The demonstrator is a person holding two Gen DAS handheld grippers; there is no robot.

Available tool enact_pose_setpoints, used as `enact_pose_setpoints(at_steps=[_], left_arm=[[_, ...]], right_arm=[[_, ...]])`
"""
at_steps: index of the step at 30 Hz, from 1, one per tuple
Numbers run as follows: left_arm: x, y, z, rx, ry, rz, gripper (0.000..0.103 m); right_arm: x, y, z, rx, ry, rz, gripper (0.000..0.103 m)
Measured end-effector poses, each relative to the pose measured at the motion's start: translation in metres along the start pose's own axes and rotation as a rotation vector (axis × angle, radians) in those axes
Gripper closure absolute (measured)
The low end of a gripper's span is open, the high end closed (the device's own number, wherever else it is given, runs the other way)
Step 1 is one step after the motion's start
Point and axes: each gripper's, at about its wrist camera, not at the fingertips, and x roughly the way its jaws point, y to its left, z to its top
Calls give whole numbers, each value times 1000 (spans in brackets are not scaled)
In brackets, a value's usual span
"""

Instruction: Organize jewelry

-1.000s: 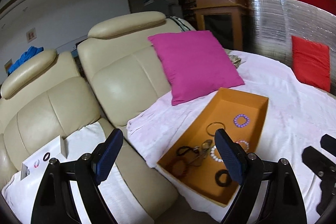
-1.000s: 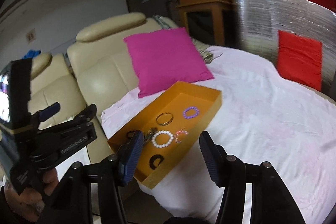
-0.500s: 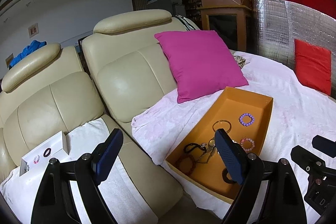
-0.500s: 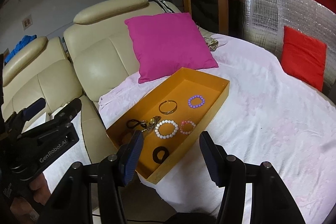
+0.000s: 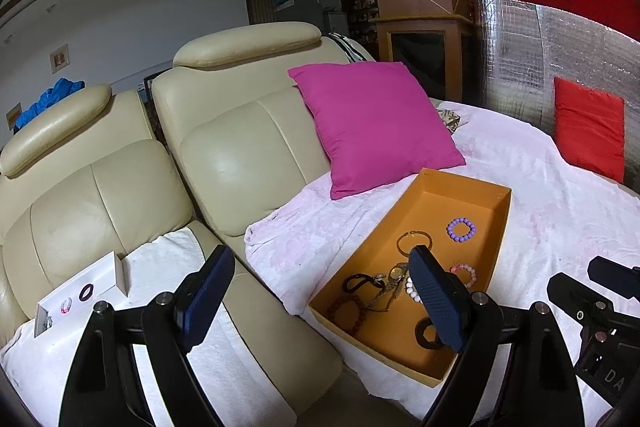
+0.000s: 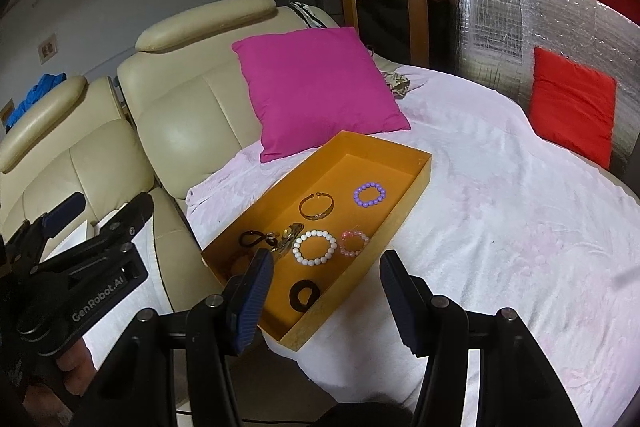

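An orange tray (image 6: pixel 416 187) (image 5: pixel 502 227) lies on the pink-white cover. It holds several pieces: a purple bead bracelet (image 6: pixel 370 193), a gold bangle (image 6: pixel 316 206), a white bead bracelet (image 6: pixel 315 247), a pink bead bracelet (image 6: pixel 354 242), a black hair tie (image 6: pixel 305 295), a black cord (image 6: pixel 252 238) and a red-brown bead bracelet (image 5: pixel 348 313). A white box (image 5: pixel 80 293) with small pieces sits on the left sofa seat. My left gripper (image 5: pixel 320 303) is open and empty, over the sofa edge. My right gripper (image 6: pixel 326 301) is open and empty, above the tray's near end.
A magenta cushion (image 6: pixel 316 87) leans against the cream sofa (image 5: pixel 224 155) behind the tray. A red cushion (image 6: pixel 572 107) rests against a silver foil panel (image 6: pixel 520 19) at the right. A white towel (image 5: pixel 168 267) covers the sofa seat.
Both grippers have pulled back and tilted a little, so the tray sits slightly higher and farther in both views. Both stay open and empty.
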Motion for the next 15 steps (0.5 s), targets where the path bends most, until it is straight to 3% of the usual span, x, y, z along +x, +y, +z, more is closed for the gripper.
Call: enact_pose_setpoints(at_steps=[15], left_arm=[[17, 3, 5, -18, 24, -10, 14]], right_arm=[[13, -3, 11, -10, 4, -17, 44]])
